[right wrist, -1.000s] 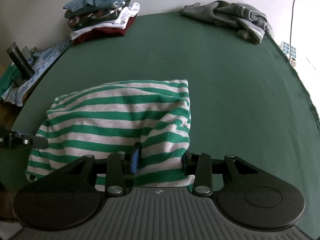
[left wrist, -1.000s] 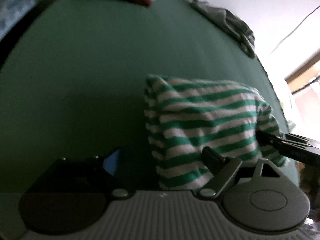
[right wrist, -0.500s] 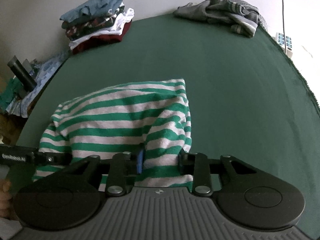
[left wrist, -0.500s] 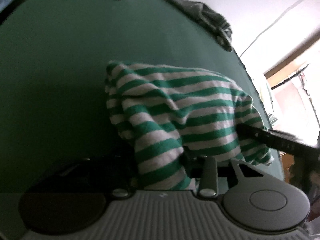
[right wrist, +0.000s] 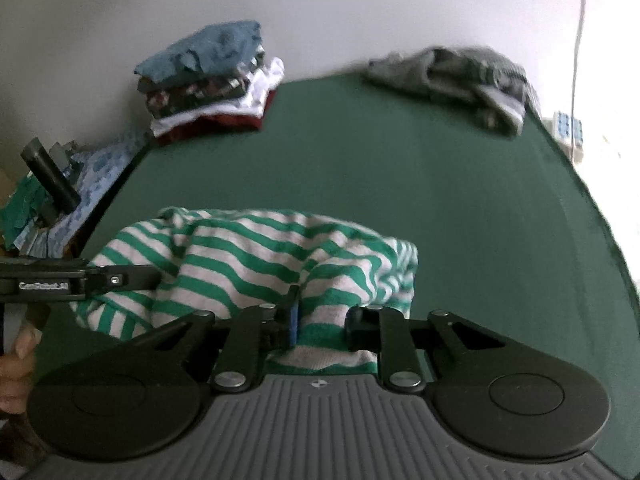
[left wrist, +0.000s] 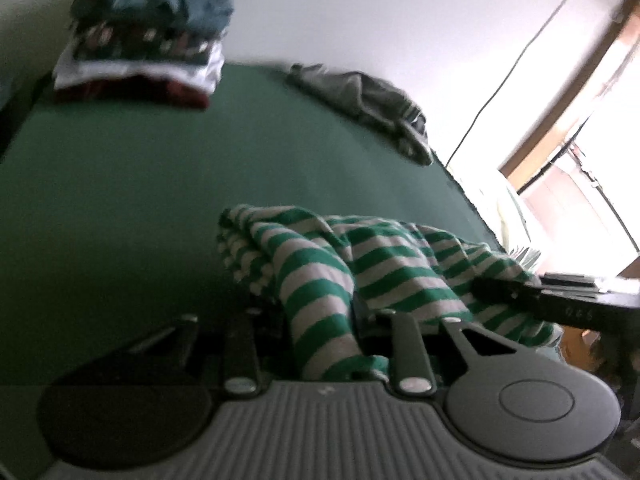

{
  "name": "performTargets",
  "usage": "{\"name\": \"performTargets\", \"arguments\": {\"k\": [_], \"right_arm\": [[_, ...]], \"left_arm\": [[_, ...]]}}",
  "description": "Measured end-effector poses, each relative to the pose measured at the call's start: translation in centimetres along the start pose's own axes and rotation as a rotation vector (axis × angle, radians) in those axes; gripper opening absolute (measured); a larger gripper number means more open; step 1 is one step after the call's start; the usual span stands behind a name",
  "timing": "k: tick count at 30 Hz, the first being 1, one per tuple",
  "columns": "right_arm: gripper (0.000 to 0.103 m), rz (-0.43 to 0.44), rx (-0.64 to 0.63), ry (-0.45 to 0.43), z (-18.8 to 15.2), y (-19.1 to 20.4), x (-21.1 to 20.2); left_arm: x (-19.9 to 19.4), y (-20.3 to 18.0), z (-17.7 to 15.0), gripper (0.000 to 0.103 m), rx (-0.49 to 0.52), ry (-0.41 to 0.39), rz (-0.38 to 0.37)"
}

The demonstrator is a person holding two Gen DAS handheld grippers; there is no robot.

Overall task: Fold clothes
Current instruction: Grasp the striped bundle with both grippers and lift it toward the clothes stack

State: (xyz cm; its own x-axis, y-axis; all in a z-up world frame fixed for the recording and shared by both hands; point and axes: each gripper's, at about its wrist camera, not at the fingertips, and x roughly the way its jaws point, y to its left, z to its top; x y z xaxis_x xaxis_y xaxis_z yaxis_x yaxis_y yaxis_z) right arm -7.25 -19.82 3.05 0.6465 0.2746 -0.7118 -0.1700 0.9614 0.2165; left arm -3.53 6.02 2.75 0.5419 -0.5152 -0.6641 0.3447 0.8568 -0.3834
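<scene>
On the green table point(right wrist: 460, 208): a striped garment point(right wrist: 256, 256) with green and pale bands is lying bunched near the front edge, and both grippers are holding its near hem.
Left gripper point(left wrist: 320, 320): its jaws are pressing on a fold of the striped cloth, which is hanging down between the two fingers; in the right wrist view this same gripper point(right wrist: 132, 278) is reaching in from the left side and is touching the garment's left part.
Right gripper point(right wrist: 320, 320): it is clamping the hem of the striped garment, and the cloth is filling the gap between the fingers; in the left wrist view it point(left wrist: 496, 290) is coming in from the right and is lying against the cloth.
Garment shape: it is rising in loose folds between the two grippers and is not lying flat.
Folded stack point(right wrist: 212, 80): several folded clothes are sitting at the far left corner of the table, with a blue piece on top and a dark red piece at the bottom.
Grey pile point(right wrist: 452, 76): unfolded grey clothes are lying at the far right corner, well apart from the striped garment.
Hand point(right wrist: 16, 364): a person's fingers are showing at the left edge, below the left gripper.
White wall point(right wrist: 320, 12): it is standing behind the table, and a thin cable point(right wrist: 576, 56) is hanging down it on the right.
</scene>
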Motion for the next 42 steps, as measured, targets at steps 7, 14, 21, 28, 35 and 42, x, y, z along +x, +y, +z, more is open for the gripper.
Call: {"name": "performTargets", "arguments": {"k": [7, 14, 21, 28, 35, 42], "right_arm": [[0.020, 0.017, -0.039, -0.072, 5.5, 3.4, 0.4], [0.020, 0.091, -0.067, -0.199, 14.9, 7.2, 2.2], [0.020, 0.165, -0.146, -0.372, 25.4, 10.8, 6.5], [0.020, 0.170, -0.187, -0.431, 29.3, 12.3, 12.6], [0.020, 0.174, -0.229, -0.489, 33.1, 13.7, 18.7], [0.020, 0.130, -0.312, -0.512, 31.4, 13.9, 22.5]], "left_arm": [[-3.0, 3.6, 8.0, 0.024, 0.058, -0.062, -0.002], [-6.9, 7.2, 17.9, 0.024, 0.120, -0.204, 0.062], [-8.8, 11.6, 28.1, 0.024, 0.097, -0.371, 0.147], [-7.1, 16.2, 34.9, 0.024, 0.080, -0.438, 0.224], [-2.5, 20.5, 35.6, 0.024, 0.040, -0.377, 0.279], [0.7, 24.0, 34.0, 0.028, 0.019, -0.310, 0.287]]}}
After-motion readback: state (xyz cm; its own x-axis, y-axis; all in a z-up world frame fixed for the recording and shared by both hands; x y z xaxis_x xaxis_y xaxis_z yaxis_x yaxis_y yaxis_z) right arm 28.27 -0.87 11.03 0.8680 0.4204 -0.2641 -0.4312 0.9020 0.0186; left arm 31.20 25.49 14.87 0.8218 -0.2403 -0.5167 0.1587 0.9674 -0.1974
